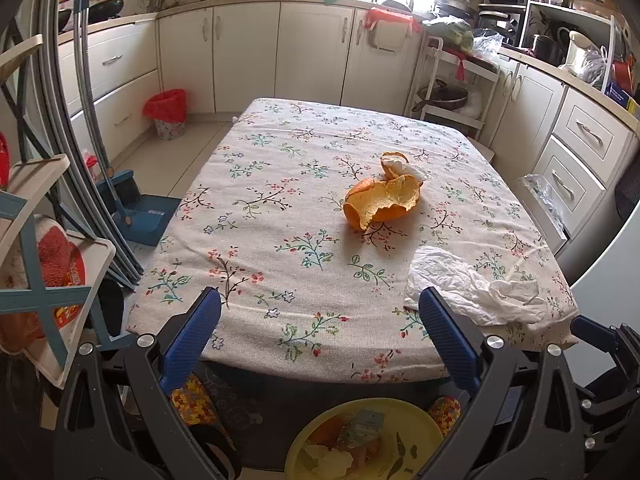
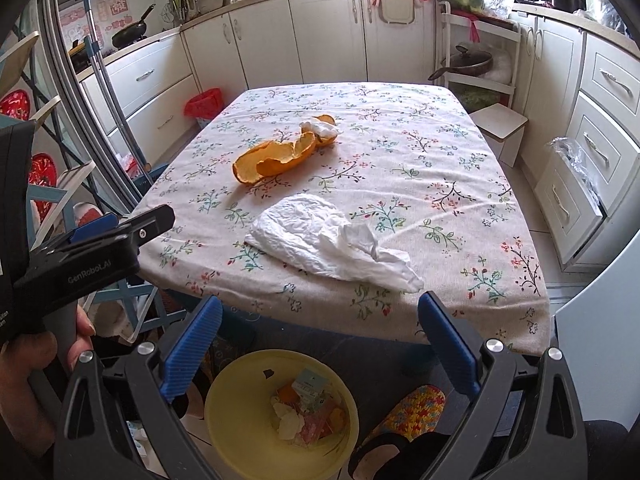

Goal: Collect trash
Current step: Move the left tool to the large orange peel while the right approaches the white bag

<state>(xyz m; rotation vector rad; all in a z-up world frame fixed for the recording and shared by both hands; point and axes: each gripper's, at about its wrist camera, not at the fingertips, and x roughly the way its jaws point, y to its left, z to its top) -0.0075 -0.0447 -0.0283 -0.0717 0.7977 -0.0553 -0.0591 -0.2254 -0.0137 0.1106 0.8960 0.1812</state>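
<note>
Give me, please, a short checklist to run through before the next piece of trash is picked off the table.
1. Right gripper open and empty: ok.
2. Left gripper open and empty: ok.
3. Crumpled tissue near the table edge, nothing on top of it: ok.
4. Orange peel still to collect, farther back: not ok.
5. Yellow bin open below the table edge, with room left: ok.
6. Small tissue free of the peel: cannot tell.

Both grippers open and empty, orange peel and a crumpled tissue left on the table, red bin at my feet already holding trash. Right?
Not quite: the bin at your feet is yellow, as the right wrist view shows. The rest holds: left gripper and right gripper open, orange peel and tissue on the table.
</note>
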